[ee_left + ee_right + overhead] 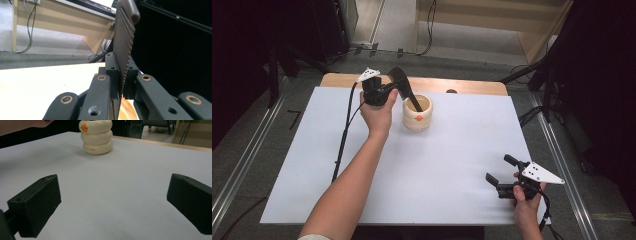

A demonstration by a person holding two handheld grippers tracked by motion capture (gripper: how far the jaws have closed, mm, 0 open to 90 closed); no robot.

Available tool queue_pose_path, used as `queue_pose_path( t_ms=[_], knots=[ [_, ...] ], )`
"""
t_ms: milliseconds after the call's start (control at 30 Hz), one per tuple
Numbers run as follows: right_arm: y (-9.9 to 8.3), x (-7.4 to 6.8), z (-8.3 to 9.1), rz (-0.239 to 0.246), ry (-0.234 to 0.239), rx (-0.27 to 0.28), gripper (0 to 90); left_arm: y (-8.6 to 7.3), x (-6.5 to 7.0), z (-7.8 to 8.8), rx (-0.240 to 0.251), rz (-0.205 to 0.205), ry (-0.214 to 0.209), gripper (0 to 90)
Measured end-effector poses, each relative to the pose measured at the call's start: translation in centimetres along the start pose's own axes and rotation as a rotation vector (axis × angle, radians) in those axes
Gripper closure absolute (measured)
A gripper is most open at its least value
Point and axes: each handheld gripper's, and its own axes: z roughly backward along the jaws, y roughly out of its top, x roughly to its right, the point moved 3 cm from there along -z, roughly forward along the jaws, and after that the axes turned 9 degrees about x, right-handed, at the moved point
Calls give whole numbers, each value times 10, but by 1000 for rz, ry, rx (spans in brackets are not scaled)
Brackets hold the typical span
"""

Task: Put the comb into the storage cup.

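A cream ribbed holder with an orange mark stands on the white sheet near the table's far edge; the right gripper view has the holder ahead. A dark brown ridged comb leans with its lower end inside the holder. My left gripper is shut on the comb just above the holder's rim. In the left gripper view the comb rises between the jaws of the left gripper, and the holder's rim is below. My right gripper rests open at the near right, nothing inside the right gripper.
A white sheet covers most of the wooden table. Cables run on the floor beyond the table, and dark stands are at both sides. The left gripper's cable trails across the sheet's left part.
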Motion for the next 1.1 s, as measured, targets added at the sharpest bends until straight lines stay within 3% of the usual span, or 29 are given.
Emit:
queue_pose_path(
  t_ms=[467, 633, 1100],
  knots=[
    [0, 0, 0, 1, 2, 0, 0, -10, 5, -7, -27, -15, -1, 861],
    [0, 0, 0, 2, 3, 0, 0, -15, 5, -9, -22, 18, -3, 861],
    [0, 1, -1, 5, 6, 2, 0, -25, 2, -11, -37, 17, 27, 861]
  ],
)
